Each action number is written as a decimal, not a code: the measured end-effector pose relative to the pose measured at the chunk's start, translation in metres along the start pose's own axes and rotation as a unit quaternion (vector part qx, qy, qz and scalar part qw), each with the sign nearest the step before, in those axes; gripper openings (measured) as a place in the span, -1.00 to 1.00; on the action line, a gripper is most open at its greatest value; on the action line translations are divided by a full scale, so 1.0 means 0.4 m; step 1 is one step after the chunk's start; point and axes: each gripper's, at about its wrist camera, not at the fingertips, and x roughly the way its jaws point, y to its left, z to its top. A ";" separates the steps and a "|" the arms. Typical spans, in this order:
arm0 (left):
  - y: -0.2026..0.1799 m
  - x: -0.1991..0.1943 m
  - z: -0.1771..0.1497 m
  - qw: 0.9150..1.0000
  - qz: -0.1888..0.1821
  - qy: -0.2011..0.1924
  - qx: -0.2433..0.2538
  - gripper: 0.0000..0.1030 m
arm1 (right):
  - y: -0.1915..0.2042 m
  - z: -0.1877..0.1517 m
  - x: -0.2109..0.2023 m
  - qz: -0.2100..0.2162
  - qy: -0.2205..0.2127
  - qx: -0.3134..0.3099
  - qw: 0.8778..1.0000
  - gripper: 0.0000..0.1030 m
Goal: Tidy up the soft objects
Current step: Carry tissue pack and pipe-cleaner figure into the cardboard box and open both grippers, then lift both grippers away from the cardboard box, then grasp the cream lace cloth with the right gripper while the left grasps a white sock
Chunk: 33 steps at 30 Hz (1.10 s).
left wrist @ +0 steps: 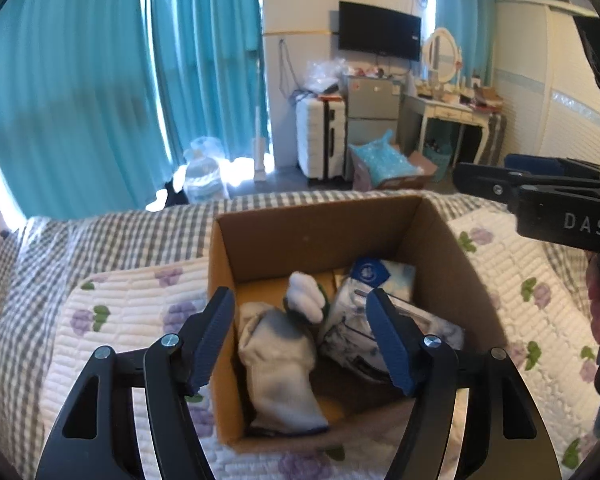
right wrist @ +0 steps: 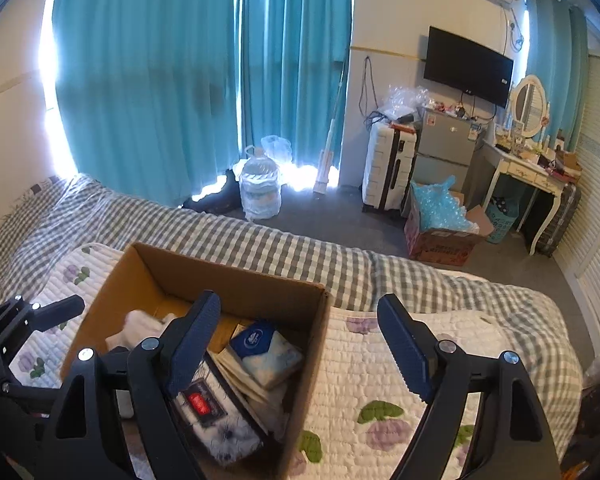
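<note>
My left gripper (left wrist: 300,338) hangs above the open cardboard box (left wrist: 320,236) on the quilted floral blanket (left wrist: 132,304), its fingers spread wide and holding nothing, with a grey-white sock (left wrist: 278,364) lying in the box straight ahead at twelve o'clock and a white plush piece (left wrist: 306,296) just beyond it. My right gripper (right wrist: 300,340) is likewise spread and empty, straddling the box's right wall (right wrist: 312,360), with the blue tissue pack (right wrist: 268,350) inside at about eleven o'clock. From the left view, that right gripper (left wrist: 540,192) sits out at two o'clock, apart from the box.
</note>
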 end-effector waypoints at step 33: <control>0.051 -0.177 -0.278 0.999 0.034 -0.009 0.000 1.00 | 0.110 -0.397 -0.086 0.022 0.113 -0.014 0.993 1.00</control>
